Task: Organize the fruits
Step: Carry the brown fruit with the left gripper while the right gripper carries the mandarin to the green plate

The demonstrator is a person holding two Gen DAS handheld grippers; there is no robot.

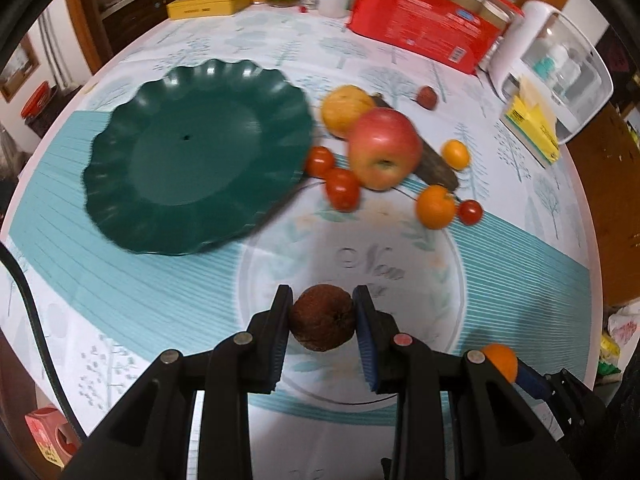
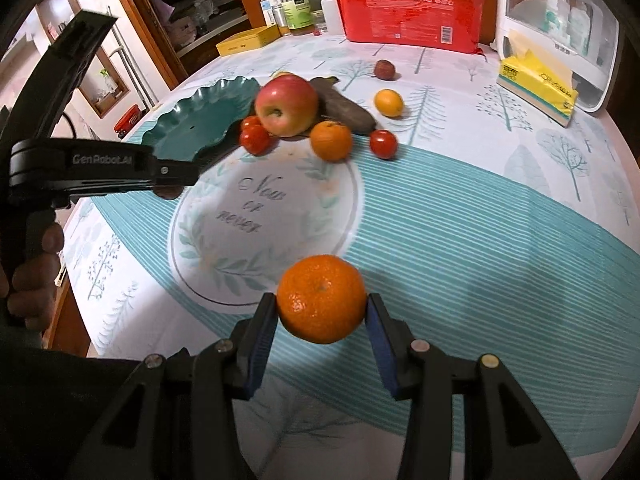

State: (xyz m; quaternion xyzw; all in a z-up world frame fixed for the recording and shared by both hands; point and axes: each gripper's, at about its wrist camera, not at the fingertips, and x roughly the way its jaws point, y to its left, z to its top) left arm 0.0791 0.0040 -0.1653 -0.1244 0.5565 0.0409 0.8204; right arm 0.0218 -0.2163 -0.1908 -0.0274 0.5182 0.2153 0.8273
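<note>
A: Nearest your lens, your left claw (image 1: pixel 322 320) is clamped on a small brown, rough-skinned fruit (image 1: pixel 322 318), both pads pressed against its sides, above the pale printed ring on the table (image 1: pixel 160 280).

B: And your right claw (image 2: pixel 322 306)?

A: Closed on a mandarin (image 2: pixel 321 298), its stem dimple facing the lens, one pad on each flank, held over the teal-striped band of the cloth. In the left wrist view that same mandarin peeks out at the lower right edge.

B: Move outward for me.

A: Beyond your left claw lies the green scalloped plate (image 1: pixel 192 152), nothing on it. Just beside its right rim sit two red tomatoes (image 1: pixel 340 188), touching each other. Against them stands a red apple (image 1: pixel 384 148), with a yellow-orange fruit (image 1: pixel 344 108) behind it and a dark elongated fruit (image 1: pixel 436 168) running under the pile.

B: The rest of the fruit?

A: A second mandarin (image 1: pixel 435 207) lies with a third tomato (image 1: pixel 470 212) touching it; a small yellow citrus (image 1: pixel 455 154) rests near the dark fruit's end, and a small dark-red fruit (image 1: pixel 427 97) sits apart, farther back.

B: Background?

A: A red carton (image 1: pixel 420 28), a yellow tissue pack (image 1: pixel 532 128) and a white case (image 1: pixel 560 68) line the far side. Your left hand (image 2: pixel 32 276) grips its handle at the right wrist view's edge.
</note>
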